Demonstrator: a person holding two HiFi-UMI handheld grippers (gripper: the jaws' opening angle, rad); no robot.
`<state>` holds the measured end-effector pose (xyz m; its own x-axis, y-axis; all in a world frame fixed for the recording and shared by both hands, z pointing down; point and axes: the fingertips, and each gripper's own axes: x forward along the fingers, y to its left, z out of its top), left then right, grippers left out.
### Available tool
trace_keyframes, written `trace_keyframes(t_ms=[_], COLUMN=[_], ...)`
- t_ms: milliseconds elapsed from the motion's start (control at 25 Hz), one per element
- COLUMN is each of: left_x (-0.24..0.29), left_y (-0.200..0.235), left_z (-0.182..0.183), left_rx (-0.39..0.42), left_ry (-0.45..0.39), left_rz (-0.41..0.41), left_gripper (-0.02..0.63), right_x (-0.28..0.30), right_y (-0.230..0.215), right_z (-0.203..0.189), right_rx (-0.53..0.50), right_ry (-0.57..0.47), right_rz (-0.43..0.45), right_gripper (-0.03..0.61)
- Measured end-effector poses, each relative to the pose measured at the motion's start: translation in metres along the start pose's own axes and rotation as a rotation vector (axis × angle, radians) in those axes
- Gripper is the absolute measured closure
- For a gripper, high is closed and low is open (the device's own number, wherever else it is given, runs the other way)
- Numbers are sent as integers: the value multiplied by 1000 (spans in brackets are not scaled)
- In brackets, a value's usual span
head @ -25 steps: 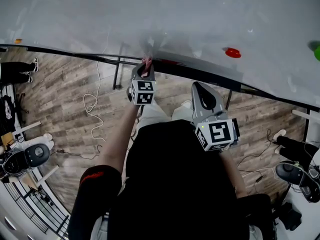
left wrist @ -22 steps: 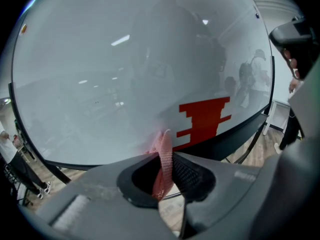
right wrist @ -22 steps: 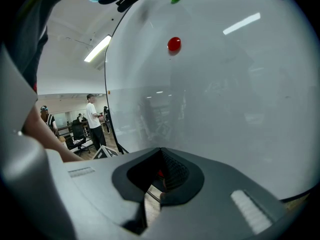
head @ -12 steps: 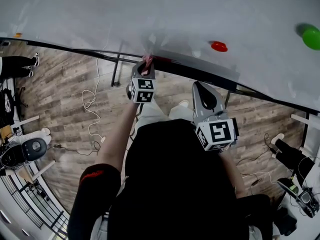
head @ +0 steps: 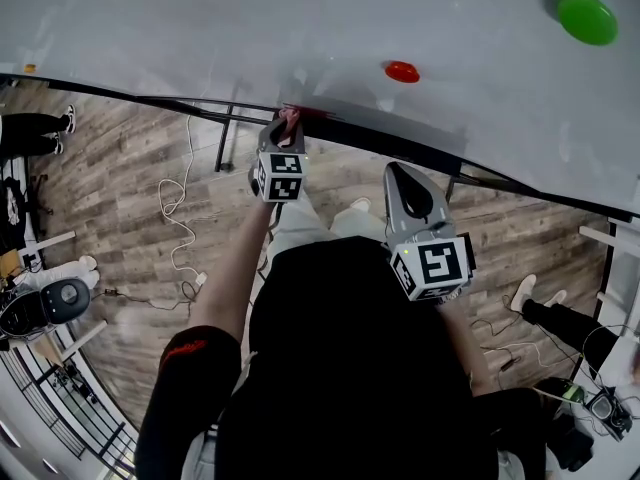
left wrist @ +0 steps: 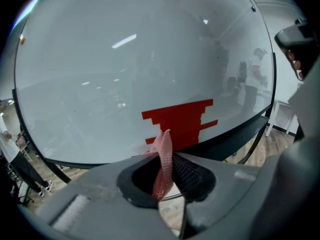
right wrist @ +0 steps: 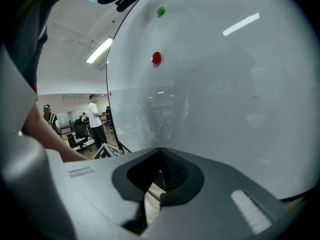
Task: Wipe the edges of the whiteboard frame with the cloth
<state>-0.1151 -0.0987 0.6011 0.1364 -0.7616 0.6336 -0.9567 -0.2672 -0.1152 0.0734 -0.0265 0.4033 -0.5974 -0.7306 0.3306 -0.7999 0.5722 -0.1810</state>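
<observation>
Left gripper view: left claw (left wrist: pixel 172 170) pinched the limp, light cloth (left wrist: pixel 163 146) mid-fold, whiteboard frame (left wrist: pixel 235 133) at 3 o'clock; right claw (right wrist: pixel 157 176) sat closed, empty.

The large white whiteboard (head: pixel 300 28) is smooth and glossy, mirroring ceiling lights. Its thin black frame edge (head: pixel 400 140) looks like matt metal. The pink cloth strip (left wrist: pixel 163 159) is a coarse open-weave mesh. The left gripper (head: pixel 287 133) and right gripper (right wrist: pixel 161 154) have matt grey plastic shells and black ribbed pads (right wrist: pixel 172 171). The red round magnet (head: pixel 402 71) and green round magnet (head: pixel 586 16) shine like plastic. The floor (head: pixel 130 218) is grey-brown wood-grain planking.
</observation>
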Motion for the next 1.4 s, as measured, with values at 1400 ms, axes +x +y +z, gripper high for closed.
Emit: trace_keyframes(t_ms=[1400], left_x=[1], left_y=[-38], left_z=[7], left_rx=[60], left_ry=[-33], left_rz=[-202], left_gripper=[558], right_x=[3], right_y=[38], right_z=[-8], right_rx=[23], right_ry=[14], right_rz=[-138], right_gripper=[577])
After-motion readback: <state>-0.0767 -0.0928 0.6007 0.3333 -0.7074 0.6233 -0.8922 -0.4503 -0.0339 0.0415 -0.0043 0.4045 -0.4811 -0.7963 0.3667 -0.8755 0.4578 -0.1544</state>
